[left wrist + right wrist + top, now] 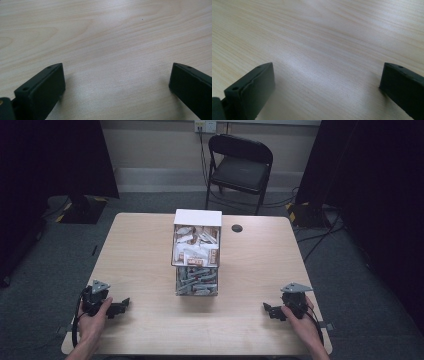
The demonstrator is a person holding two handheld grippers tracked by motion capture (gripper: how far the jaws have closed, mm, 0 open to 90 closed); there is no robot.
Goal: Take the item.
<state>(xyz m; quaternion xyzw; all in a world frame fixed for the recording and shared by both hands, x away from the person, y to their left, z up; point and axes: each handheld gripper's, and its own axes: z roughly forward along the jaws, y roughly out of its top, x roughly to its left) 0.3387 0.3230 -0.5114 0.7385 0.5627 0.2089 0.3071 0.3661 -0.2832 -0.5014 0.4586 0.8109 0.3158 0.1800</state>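
- The left hand-held gripper [118, 308] and the right hand-held gripper [268, 310] both rest low on the counter [260, 265] near the person's edge, each pointing inward toward the middle.
- In the left gripper view the left hand-held gripper [117, 82] has its jaws wide apart with bare wood between them; in the right gripper view the right hand-held gripper [327, 82] stands the same way, spread and holding nothing.
- The clear box [197, 252] of small packets stands upright at the middle of the counter, a white lid on top, pale packets in its upper part and greyer ones below.
- The box lies well apart from both hand-held grippers, farther across the counter and between them: ahead and to the right of the left one, ahead and to the left of the right one.
- The step in hand looks like the first reach. To do it well, lift each hand-held gripper clear of the wood before moving in, keep the jaws spread, and come at the box level, since a push on its tall side could tip it.
- A small dark round thing [237, 228] lies behind the box; keep clear of it.
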